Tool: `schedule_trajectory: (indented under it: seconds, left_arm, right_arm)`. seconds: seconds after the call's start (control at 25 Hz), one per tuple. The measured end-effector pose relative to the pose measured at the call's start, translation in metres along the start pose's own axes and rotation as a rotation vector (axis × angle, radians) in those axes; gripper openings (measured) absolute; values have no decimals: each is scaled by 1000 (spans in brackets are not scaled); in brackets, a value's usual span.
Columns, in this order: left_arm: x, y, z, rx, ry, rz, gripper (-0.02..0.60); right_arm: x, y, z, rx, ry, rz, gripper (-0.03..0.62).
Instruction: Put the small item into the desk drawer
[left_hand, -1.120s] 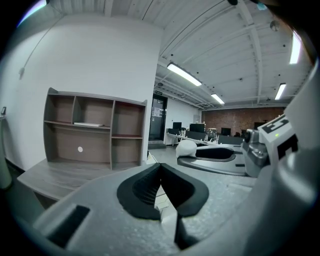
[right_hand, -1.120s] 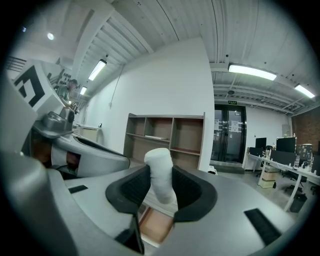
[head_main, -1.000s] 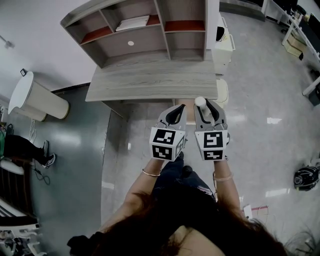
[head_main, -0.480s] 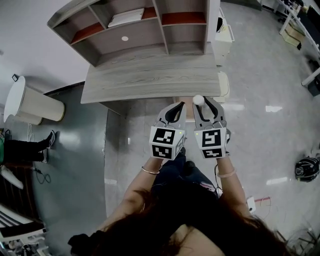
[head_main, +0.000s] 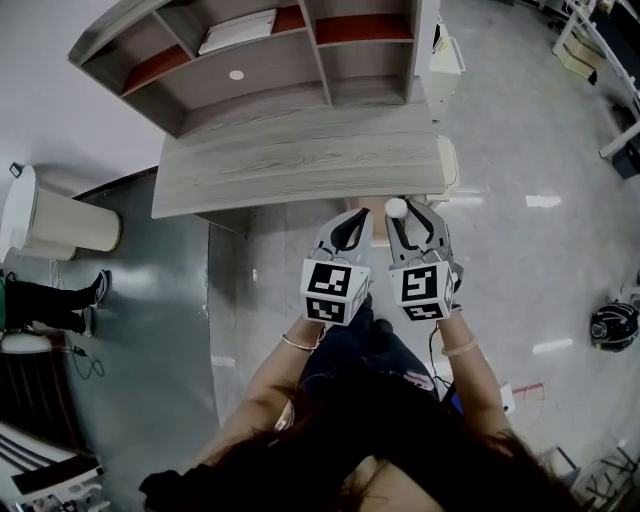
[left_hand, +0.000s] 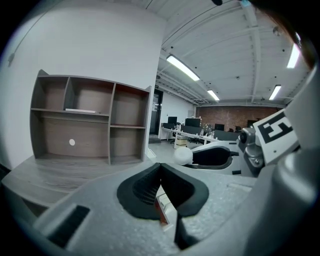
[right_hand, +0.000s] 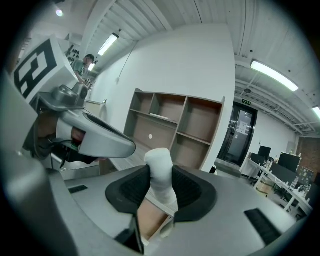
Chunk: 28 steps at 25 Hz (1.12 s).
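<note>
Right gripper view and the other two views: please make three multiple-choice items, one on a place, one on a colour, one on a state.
1. Where is the small item?
A. On the desk top
B. Between the jaws of the right hand-held gripper
C. On a shelf

2. What colour is the small item?
A. Red
B. White
C. Black

3. How do the jaws of the left hand-held gripper stand?
A. Wide apart
B. Closed on the small item
C. Together, with nothing between them

Answers:
1 B, the right gripper view shows both pads pressing on it.
2 B, it looks white in every view.
3 C, the left gripper view shows the pads meeting, with nothing between them.
</note>
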<state>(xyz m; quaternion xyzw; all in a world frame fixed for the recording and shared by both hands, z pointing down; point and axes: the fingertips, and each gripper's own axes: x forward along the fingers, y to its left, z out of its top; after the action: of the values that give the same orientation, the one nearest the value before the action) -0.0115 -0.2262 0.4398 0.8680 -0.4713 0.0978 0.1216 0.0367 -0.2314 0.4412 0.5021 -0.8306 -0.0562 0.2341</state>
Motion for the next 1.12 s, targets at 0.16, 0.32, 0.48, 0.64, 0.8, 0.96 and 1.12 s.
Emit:
schedule_trajectory:
  seconds: [0.16, 0.32, 0.48, 0.64, 0.8, 0.96, 1.12]
  left_arm:
    - [8, 10, -14, -1, 22, 0, 15]
    - [16, 21, -29, -5, 39, 0, 15]
    - [25, 30, -43, -5, 52, -1, 15]
    - [34, 39, -58, -11, 66, -4, 15]
    - [41, 49, -73, -16, 79, 4, 15]
    - [47, 61, -86, -24, 89, 9, 15]
    - [55, 68, -99, -21, 110, 14, 15]
  right_arm:
    - [13, 5, -17, -20, 41, 11, 126]
    - [25, 12, -35, -34, 84, 25, 127]
    - [40, 18, -52, -51, 116, 37, 127]
    - [56, 23, -67, -75, 144, 56, 127]
    - [68, 29, -83, -101, 169, 75, 126]
    - [80, 35, -98, -124, 194, 91, 126]
    - [88, 41, -113, -133, 217, 103, 127]
